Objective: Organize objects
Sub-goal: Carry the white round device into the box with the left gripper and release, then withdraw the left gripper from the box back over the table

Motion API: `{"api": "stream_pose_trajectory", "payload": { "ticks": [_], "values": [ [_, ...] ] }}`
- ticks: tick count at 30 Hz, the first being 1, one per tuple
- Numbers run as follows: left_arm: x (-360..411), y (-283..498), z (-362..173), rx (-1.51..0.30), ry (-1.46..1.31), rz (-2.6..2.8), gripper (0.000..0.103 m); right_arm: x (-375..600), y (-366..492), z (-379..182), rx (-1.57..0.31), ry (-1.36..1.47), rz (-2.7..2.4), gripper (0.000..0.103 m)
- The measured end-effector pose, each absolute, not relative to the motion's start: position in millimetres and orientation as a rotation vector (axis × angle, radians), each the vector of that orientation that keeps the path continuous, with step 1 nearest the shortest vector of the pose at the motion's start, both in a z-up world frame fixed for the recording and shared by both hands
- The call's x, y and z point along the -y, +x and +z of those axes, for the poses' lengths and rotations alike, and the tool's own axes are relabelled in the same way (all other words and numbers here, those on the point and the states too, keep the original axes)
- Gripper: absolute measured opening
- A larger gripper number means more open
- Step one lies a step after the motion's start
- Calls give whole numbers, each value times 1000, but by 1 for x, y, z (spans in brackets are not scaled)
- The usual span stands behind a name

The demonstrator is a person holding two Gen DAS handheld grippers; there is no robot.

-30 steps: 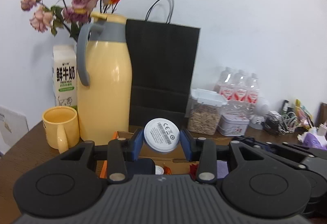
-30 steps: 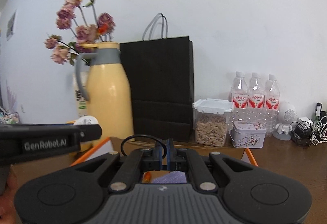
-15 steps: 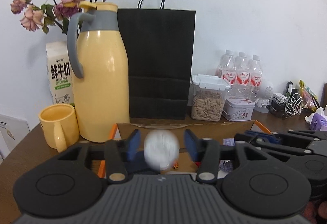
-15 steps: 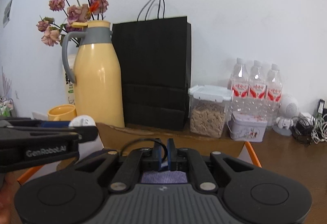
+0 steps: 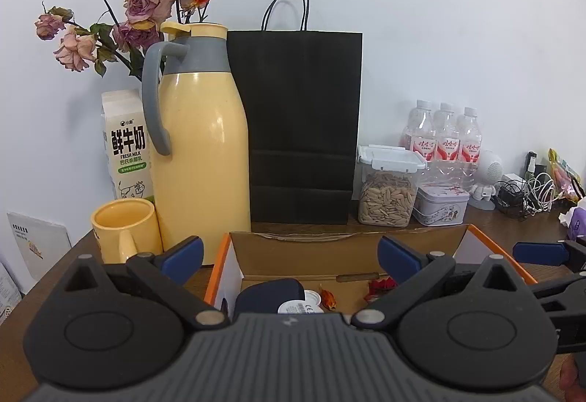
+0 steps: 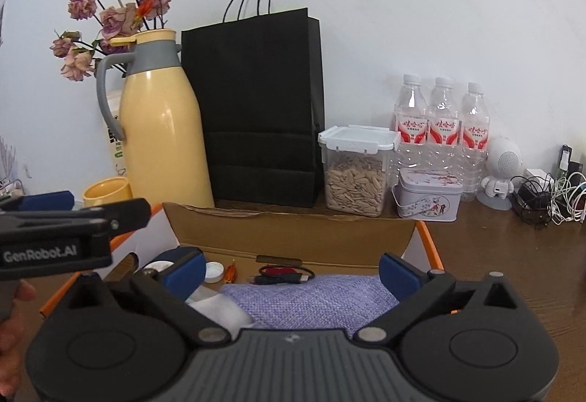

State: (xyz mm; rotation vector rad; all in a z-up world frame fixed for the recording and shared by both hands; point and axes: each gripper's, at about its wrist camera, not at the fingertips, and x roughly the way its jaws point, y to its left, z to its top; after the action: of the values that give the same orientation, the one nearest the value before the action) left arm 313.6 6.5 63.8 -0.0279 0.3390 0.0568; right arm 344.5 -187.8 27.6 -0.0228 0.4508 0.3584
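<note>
An open cardboard box with orange edges stands in front of me. My left gripper is open and empty above the box's left part. A white round device with a label lies in the box beside a dark blue object. My right gripper is open and empty above a purple cloth. A black cable lies in the box behind the cloth, next to a white cap.
On the wooden table behind the box stand a yellow thermos jug, black paper bag, yellow mug, milk carton, seed container, tin, three water bottles and tangled cables.
My left gripper opened and the white round device dropped into the box. My right gripper opened and the black cable now lies in the box.
</note>
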Motion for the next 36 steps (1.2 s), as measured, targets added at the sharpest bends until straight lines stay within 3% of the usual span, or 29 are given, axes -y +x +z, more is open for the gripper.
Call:
{"api": "stream_pose_trajectory", "payload": {
  "ticks": [19, 36],
  "values": [
    [-36, 241, 71, -301, -48, 68, 103, 199, 291, 44, -372, -90, 362, 103],
    [-66, 146, 6, -507, -38, 41, 103, 195, 182, -27, -491, -143, 486, 103]
  ]
}}
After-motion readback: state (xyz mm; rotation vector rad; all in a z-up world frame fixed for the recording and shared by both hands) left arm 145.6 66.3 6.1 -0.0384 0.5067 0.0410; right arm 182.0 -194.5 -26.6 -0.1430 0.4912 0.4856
